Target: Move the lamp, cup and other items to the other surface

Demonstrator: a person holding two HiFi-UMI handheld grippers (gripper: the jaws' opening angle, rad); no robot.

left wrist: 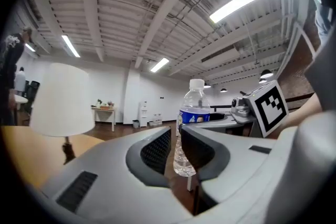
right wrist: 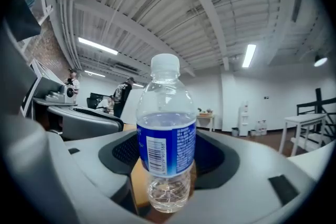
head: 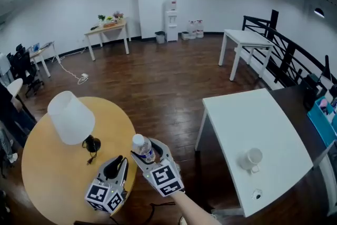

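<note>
The water bottle (head: pixel 143 148) is upright and off the table, clamped at its blue label between the two jaws of the right gripper (head: pixel 149 156). The jaws are set wide and their pads press the bottle from both sides. The bottle is clear with a white cap, and its base hangs free below the jaws. It sits over the 4 o'clock edge of the round wooden table (head: pixel 42 176).

The left gripper (head: pixel 116 165) is just beside the right one, at its 8 o'clock, above the same table. Its jaws are drawn together with only a thin slit between the pads, and nothing is gripped.

The lamp (head: pixel 71 117) stands on the round table at 10 o'clock from the bottle. It has a white shade on a dark base, and its shade is tilted. It is apart from both grippers.

The white rectangular table (head: pixel 247 118) stands at 3 o'clock from the bottle, across a strip of dark wood floor. The cup (head: pixel 252 158), white with a handle, rests on it near its near end. A small round item (head: pixel 257 195) lies at 6 o'clock from the cup, close to the table's edge; its kind cannot be made out.

A second white table (head: pixel 246 38) stands at 1 o'clock, well apart. A water dispenser (head: pixel 171 18) stands against the far wall at 12 o'clock.
</note>
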